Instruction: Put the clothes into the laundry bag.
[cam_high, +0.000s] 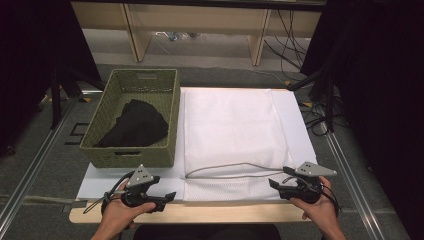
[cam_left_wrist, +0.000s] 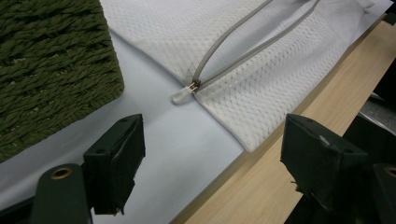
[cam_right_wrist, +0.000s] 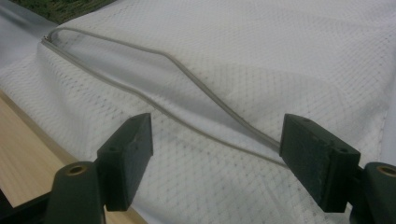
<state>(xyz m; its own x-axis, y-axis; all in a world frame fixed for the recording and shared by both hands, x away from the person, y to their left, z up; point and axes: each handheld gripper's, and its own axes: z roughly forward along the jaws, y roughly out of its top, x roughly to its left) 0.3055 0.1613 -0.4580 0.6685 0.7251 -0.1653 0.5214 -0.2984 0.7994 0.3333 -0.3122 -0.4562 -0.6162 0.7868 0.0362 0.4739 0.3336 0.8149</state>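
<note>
Both my grippers, left (cam_high: 167, 196) and right (cam_high: 274, 184), hover with fingers released at the mesh laundry bag's (cam_high: 227, 130) gaping zipper (cam_high: 225, 170); black garment (cam_high: 135, 125) waits in basket (cam_high: 170, 107).

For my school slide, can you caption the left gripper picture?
Open left gripper above the table, facing the mesh laundry bag's zipper pull, beside a woven basket.

Dim, soft overhead light; dark edges, slightly grainy close-ups.
</note>
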